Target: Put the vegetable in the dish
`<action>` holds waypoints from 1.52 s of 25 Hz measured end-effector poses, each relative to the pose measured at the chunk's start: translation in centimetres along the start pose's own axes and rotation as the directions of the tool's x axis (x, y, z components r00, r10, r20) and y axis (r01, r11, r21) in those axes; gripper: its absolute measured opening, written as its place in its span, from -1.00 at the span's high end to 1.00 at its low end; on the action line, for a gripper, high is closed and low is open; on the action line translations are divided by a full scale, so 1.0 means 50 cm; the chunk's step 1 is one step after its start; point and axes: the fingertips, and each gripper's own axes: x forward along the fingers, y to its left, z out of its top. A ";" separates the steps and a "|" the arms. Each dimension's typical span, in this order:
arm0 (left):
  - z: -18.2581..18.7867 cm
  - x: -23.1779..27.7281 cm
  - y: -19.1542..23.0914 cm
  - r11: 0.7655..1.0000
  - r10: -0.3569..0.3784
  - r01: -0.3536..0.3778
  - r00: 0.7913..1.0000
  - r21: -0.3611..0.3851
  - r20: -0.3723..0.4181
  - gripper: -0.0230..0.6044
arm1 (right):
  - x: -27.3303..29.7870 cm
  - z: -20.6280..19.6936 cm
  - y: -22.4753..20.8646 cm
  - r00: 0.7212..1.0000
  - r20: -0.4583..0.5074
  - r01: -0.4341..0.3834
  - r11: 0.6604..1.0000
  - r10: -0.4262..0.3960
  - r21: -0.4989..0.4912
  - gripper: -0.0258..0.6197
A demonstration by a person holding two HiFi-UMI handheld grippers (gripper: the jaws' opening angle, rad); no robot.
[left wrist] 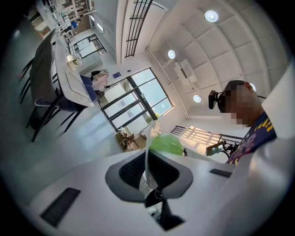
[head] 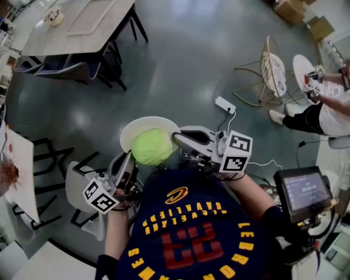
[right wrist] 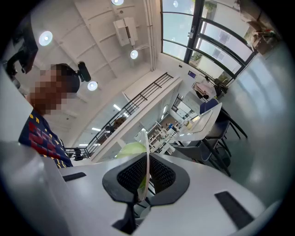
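Left gripper [head: 126, 163], right gripper [head: 179, 140], each clamped on dish [head: 136, 127] rim, cabbage [head: 151, 146] apparently inside, head view only

Head view, counted:
- vegetable [head: 151, 146], round, green: one
- dish [head: 133, 130], white: one
- grippers: two, the left gripper [head: 126, 161] and the right gripper [head: 178, 140]
- marker cubes: two, the left cube [head: 101, 196] and the right cube [head: 236, 151]
- power strip [head: 225, 104], right of centre: one
- screen [head: 302, 190], lower right: one
- cardboard boxes [head: 290, 10], upper right: two
- wire chair [head: 269, 71], upper right: one
- long table [head: 71, 27], upper left: one
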 end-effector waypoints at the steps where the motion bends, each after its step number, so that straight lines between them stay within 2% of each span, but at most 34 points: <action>1: 0.001 0.000 0.001 1.000 0.000 0.000 1.000 0.003 -0.001 0.87 | 0.001 0.000 -0.001 1.000 0.001 -0.001 1.000 0.001 0.001 0.86; 5: 0.002 -0.001 0.006 1.000 0.011 -0.011 1.000 -0.003 -0.006 0.87 | 0.006 0.000 -0.007 1.000 0.010 0.007 1.000 -0.007 0.028 0.86; 7: -0.012 0.000 0.017 0.996 0.035 -0.036 0.999 -0.085 -0.011 0.87 | -0.001 -0.008 -0.014 1.000 0.014 0.024 0.997 -0.025 0.073 0.86; 8: -0.023 0.004 0.024 0.986 0.047 -0.048 0.999 -0.162 -0.008 0.87 | -0.007 -0.011 -0.021 0.999 0.015 0.034 0.993 -0.036 0.109 0.86; 10: -0.036 0.027 0.042 0.945 0.065 -0.056 0.998 -0.321 0.017 0.87 | -0.019 -0.011 -0.056 0.998 0.001 0.060 0.981 -0.062 0.186 0.86; 11: -0.039 0.042 0.050 0.924 0.077 -0.061 0.997 -0.376 0.029 0.88 | -0.026 -0.009 -0.082 0.997 -0.014 0.080 0.971 -0.078 0.225 0.86; 13: -0.049 0.069 0.062 0.890 0.105 -0.079 0.994 -0.448 0.034 0.88 | -0.046 -0.011 -0.130 0.992 -0.039 0.123 0.932 -0.116 0.342 0.86; 15: -0.068 0.085 0.068 0.864 0.133 -0.108 0.991 -0.492 0.017 0.88 | -0.070 -0.028 -0.166 0.986 -0.051 0.163 0.868 -0.157 0.469 0.86; 17: -0.092 0.093 0.077 0.844 0.172 -0.155 0.985 -0.513 -0.014 0.88 | -0.094 -0.047 -0.192 0.980 -0.063 0.194 0.825 -0.189 0.532 0.86; 21: -0.122 0.113 0.101 0.808 0.256 -0.239 0.966 -0.539 -0.044 0.88 | -0.140 -0.062 -0.247 0.958 -0.128 0.283 0.779 -0.256 0.559 0.86; 23: -0.123 0.126 0.103 0.797 0.272 -0.243 0.962 -0.553 -0.030 0.88 | -0.140 -0.047 -0.253 0.962 -0.127 0.271 0.780 -0.242 0.564 0.86; 28: -0.137 0.146 0.094 0.793 0.295 -0.254 0.955 -0.554 -0.015 0.88 | -0.156 -0.031 -0.265 0.965 -0.143 0.261 0.793 -0.219 0.550 0.86; 34: -0.144 0.146 0.099 0.765 0.328 -0.260 0.945 -0.590 0.009 0.88 | -0.153 -0.040 -0.280 0.962 -0.184 0.272 0.764 -0.201 0.585 0.86; 38: -0.133 0.145 0.122 0.757 0.338 -0.267 0.941 -0.597 0.007 0.88 | -0.130 -0.041 -0.296 0.959 -0.201 0.280 0.758 -0.198 0.590 0.86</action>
